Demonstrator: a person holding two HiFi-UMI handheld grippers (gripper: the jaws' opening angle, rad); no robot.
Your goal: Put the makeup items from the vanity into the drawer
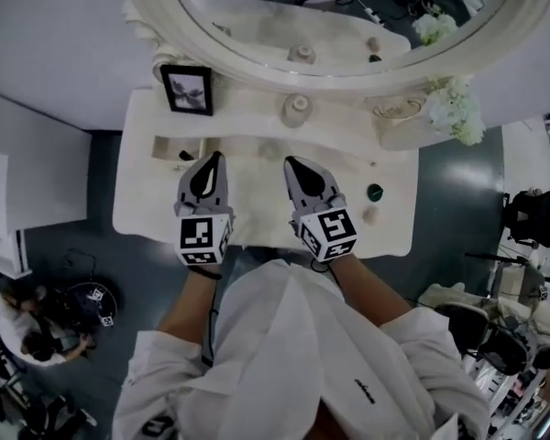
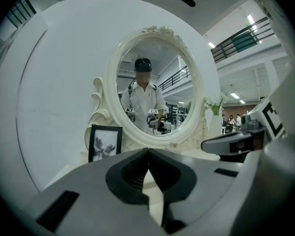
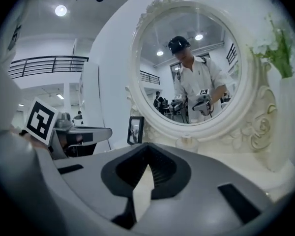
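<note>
In the head view both grippers hover side by side over the front middle of the white vanity top [image 1: 257,186], pointing at the mirror. My left gripper [image 1: 216,158] [image 2: 148,150] is shut with nothing in it. My right gripper [image 1: 292,162] [image 3: 147,145] is shut too, its tips meeting with nothing between them. A round dark green compact [image 1: 375,192] and a small beige item [image 1: 370,214] lie to the right of the right gripper. A small cream jar [image 1: 296,110] stands at the back under the mirror. A small dark item [image 1: 184,156] lies just left of the left gripper. No drawer shows.
The oval mirror [image 1: 339,16] [image 2: 152,90] [image 3: 196,68] fills the back and reflects the person. A black picture frame [image 1: 186,89] [image 2: 104,142] [image 3: 135,130] stands back left. White flowers [image 1: 454,108] and a small dish [image 1: 399,110] sit back right. Equipment stands on the floor at both sides.
</note>
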